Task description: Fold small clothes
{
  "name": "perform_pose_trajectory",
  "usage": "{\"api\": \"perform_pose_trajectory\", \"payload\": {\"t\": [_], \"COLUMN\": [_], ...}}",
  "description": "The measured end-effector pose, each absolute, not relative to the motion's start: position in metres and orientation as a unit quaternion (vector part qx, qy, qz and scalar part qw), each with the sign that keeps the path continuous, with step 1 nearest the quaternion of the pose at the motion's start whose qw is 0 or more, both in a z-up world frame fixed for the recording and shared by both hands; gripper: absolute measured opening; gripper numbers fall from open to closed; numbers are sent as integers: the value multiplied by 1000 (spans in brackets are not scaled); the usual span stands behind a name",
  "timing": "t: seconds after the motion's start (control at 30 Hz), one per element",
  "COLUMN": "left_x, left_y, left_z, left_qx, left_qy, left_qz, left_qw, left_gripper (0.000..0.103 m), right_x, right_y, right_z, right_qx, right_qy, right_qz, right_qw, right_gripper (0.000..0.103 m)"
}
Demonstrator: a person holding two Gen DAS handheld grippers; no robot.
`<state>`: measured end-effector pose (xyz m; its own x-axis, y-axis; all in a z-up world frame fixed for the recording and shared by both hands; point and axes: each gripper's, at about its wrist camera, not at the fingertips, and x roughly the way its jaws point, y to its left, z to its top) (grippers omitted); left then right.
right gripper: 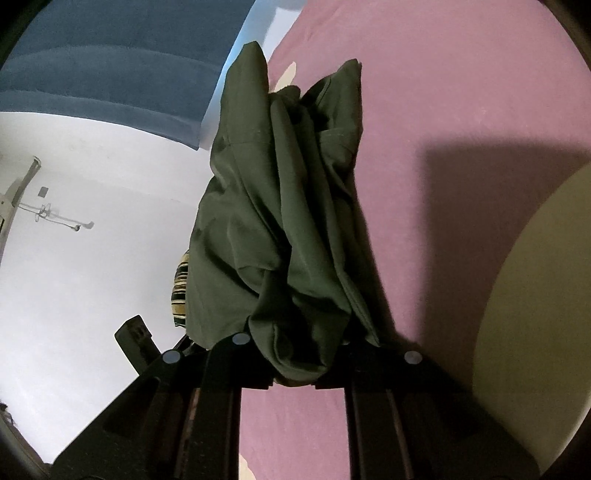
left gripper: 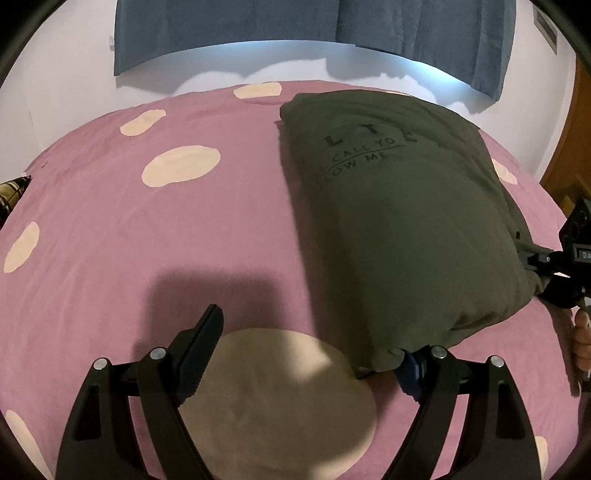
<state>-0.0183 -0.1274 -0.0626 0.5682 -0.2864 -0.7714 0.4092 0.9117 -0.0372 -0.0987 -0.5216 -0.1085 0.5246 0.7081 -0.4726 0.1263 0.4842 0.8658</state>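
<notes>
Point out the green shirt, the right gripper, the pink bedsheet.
green shirt point(left gripper: 399, 206): left wrist view, printed front.
right gripper point(right gripper: 295, 363): right wrist view, between fingertips, pinching cloth.
pink bedsheet point(left gripper: 110, 240): left wrist view, bare pink area.

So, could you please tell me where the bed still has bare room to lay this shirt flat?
The pink spotted sheet lies bare left of the olive shirt, from the open left claw up to the wall. It is crowded at the right, where the right claw pinches the shirt.

Bedroom with a bed by a white wall

The bed point(left gripper: 110, 229) wears a pink sheet with cream spots; beyond it a white wall point(left gripper: 66, 92), a blue curtain point(left gripper: 295, 29) edged with daylight, and a wooden door point(left gripper: 576, 147) far right.
</notes>
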Motion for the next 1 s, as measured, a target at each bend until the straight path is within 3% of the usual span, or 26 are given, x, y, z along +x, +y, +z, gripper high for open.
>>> {"api": "perform_pose_trajectory", "payload": {"t": [0.33, 0.53, 0.73, 0.8, 1.0], "left_x": [-15, -13, -39, -49, -18], "left_y": [-126, -124, -111, -102, -87], "left_z": [-64, -63, -44, -31, 3], "left_qx": [66, 60, 76, 71, 3], "left_qy": [432, 444, 410, 395, 384], "left_qz": [-198, -204, -264, -295, -339], "left_qw": [877, 870, 869, 867, 859], "left_gripper": [83, 83, 82, 82, 83], "right_x": [-103, -110, -119, -120, -88], "right_y": [-523, -526, -528, -534, -551], "right_z": [-108, -92, -64, -52, -49], "right_qx": [473, 457, 420, 411, 419], "right_qy": [446, 456, 458, 447, 426], "right_qz": [193, 179, 146, 134, 118], "right_qw": [734, 743, 770, 783, 793], "right_gripper": [18, 29, 53, 70, 81]}}
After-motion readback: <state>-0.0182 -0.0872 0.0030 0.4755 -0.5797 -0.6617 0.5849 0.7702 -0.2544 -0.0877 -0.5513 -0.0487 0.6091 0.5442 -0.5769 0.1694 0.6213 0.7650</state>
